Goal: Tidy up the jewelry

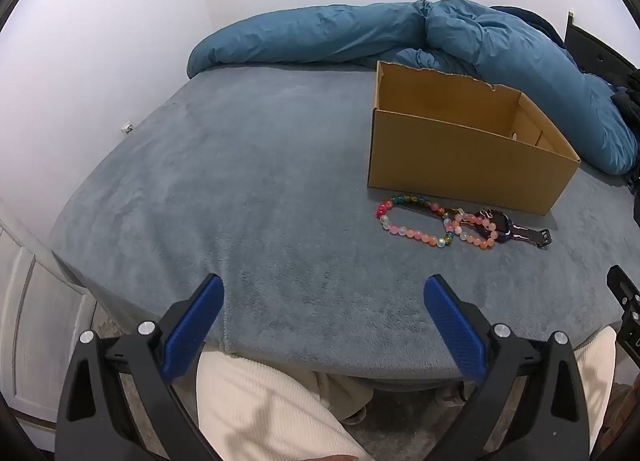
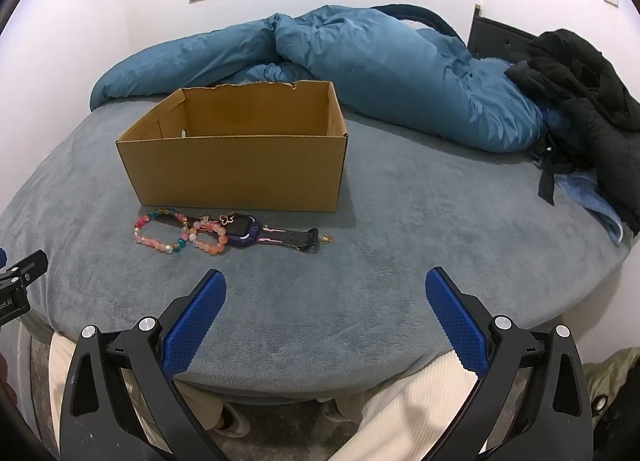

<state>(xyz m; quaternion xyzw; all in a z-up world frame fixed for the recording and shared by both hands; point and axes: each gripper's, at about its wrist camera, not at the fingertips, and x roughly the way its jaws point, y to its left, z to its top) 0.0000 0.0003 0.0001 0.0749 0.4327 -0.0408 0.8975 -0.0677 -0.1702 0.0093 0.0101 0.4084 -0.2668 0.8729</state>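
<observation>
Both claws [image 1: 324, 285] [image 2: 326, 281] wide apart, w/o load

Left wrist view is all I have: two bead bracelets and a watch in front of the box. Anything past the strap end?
Observer: Yes, a small gold charm lies on the blanket just right of the strap end of the watch, not touching it.
Operator: Right gripper state?
Observer: The right gripper has its jaws wide open and holds nothing, above the bed's near edge.
Operator: Dark shape at my right edge?
Observer: A black jacket, heaped against the blue duvet.
</observation>
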